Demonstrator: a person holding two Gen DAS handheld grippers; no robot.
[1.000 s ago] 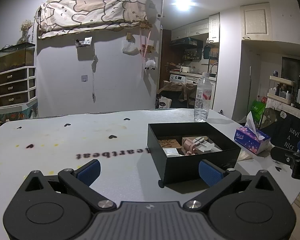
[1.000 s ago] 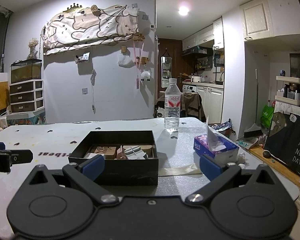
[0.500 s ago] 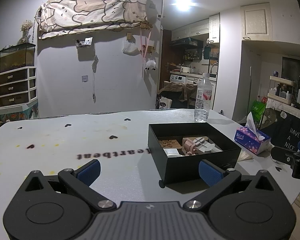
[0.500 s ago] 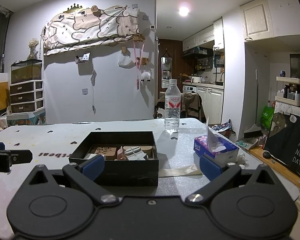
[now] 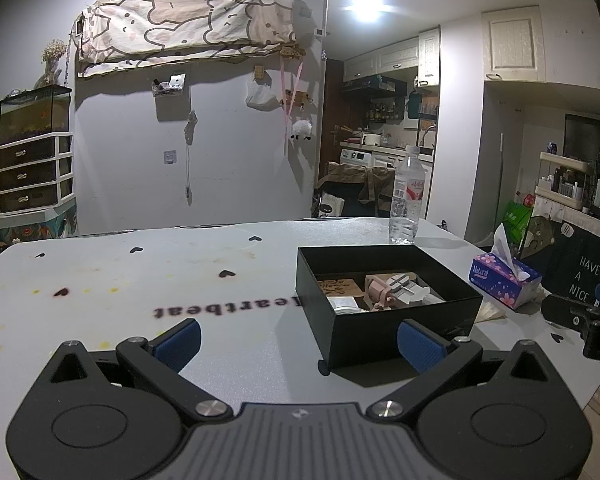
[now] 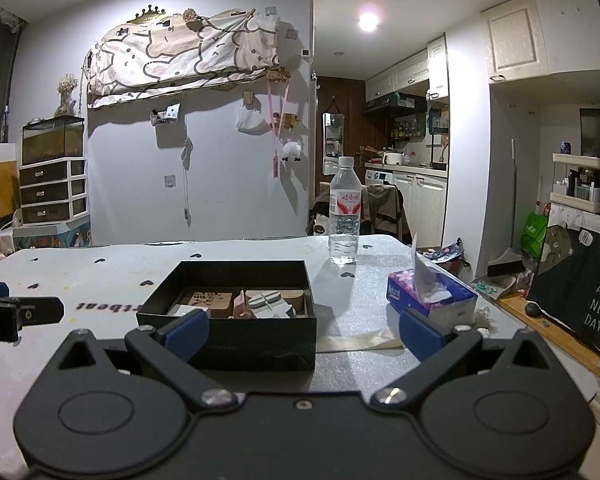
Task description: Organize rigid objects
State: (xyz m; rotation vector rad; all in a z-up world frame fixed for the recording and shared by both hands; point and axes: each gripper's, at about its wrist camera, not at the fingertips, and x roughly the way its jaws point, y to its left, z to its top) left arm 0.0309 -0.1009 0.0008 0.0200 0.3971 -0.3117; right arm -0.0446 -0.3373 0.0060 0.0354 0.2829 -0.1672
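Nothing shifted since earlier frames. Black box point(image 6: 236, 316) at 12 o'clock off right gripper point(image 6: 302, 330), nearer; 1 o'clock off left gripper point(image 5: 298, 340). Both spread wide, empty.

Black box point(image 6: 236, 344): one — just ahead of the right tongs
Water bottle point(image 6: 344, 210): one — beyond the box
Tissue pack point(image 6: 432, 296): one
Drawers point(image 6: 54, 192): three

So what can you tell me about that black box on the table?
The black box is a shallow, open-topped rectangle with matte walls, maybe stiff card. It sits flat on the pale table, in front of a water bottle and left of a tissue pack, touching neither. Inside lie small items: tan wooden-looking blocks, a pink piece and white parts. Neither gripper touches it.
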